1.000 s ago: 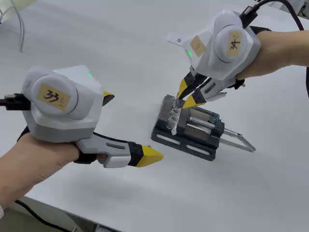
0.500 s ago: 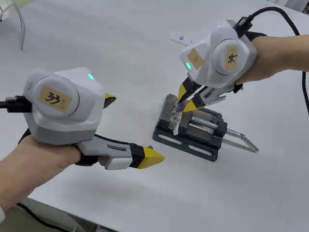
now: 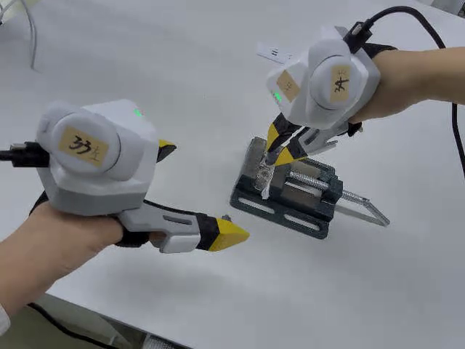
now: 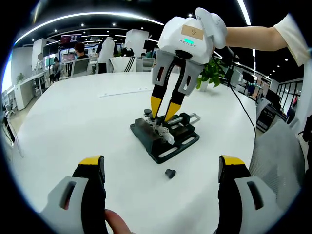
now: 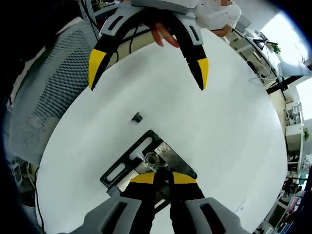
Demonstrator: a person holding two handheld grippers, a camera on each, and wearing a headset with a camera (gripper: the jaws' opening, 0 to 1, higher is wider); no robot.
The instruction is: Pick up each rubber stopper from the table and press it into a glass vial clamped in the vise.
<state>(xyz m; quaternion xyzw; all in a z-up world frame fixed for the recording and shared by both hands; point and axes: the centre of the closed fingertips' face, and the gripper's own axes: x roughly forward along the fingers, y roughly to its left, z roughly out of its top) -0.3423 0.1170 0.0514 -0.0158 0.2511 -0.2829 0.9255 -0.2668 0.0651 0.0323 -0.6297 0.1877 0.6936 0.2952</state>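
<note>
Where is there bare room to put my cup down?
Bare: the table far left, beyond the left gripper, and its near side right of the vise. Crowded: at the vise, the right gripper is over the glass vial, with a loose rubber stopper nearby.

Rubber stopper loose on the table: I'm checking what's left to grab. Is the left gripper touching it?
Apart. The left gripper view shows the stopper on bare table between the left gripper's wide-open jaws, touching neither.

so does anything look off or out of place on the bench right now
Nothing stands out. The vise sits flat on the table, the right tool is poised over a clamped vial, and one loose stopper lies beside the vise, as the task expects.
</note>
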